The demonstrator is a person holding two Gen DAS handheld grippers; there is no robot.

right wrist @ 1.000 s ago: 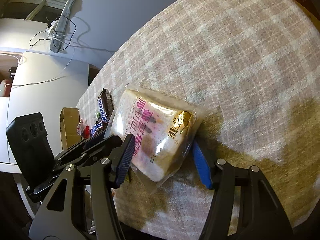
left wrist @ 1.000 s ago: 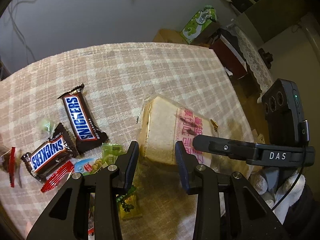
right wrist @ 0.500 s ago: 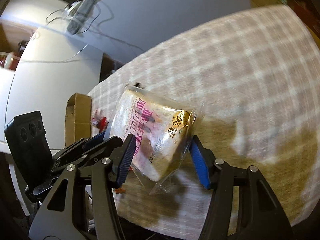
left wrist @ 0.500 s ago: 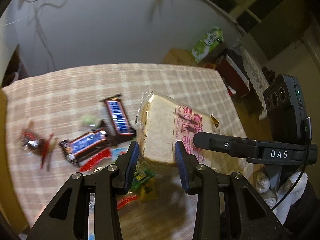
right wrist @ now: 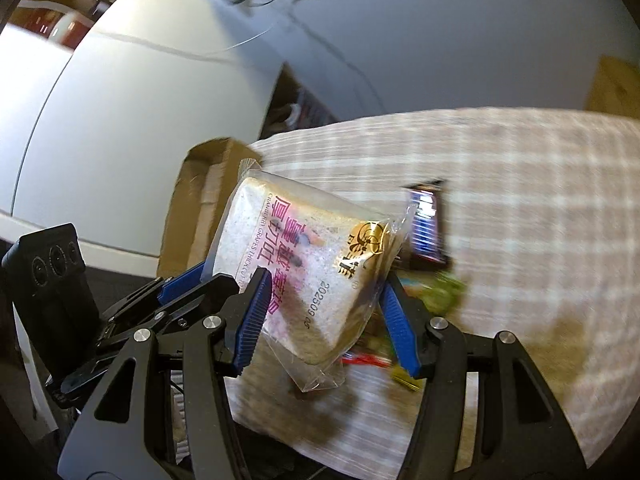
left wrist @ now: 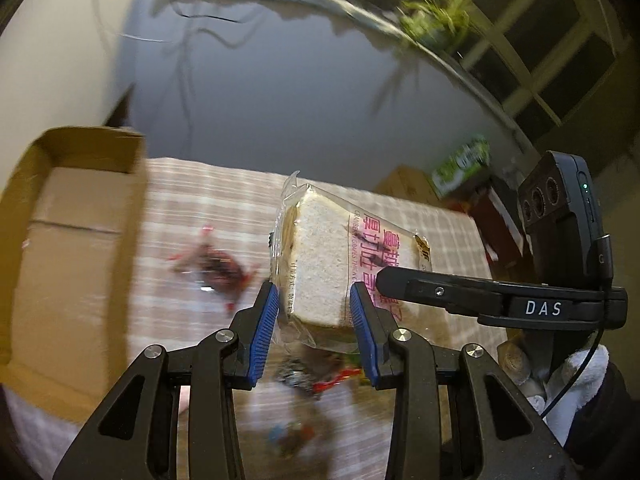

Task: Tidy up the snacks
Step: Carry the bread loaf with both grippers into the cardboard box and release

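Bagged bread slice [left wrist: 320, 256] clamped between left claw [left wrist: 314, 316] and right claw [right wrist: 320, 312], above table

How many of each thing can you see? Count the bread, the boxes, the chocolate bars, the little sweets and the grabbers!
bread packet: 1
open cardboard box: 1
chocolate bar: 1 that can be made out
Grippers: 2, the left gripper and the right gripper, both clamped on the bread
small sweets: too blurred to count
Total: 5, sweets left out
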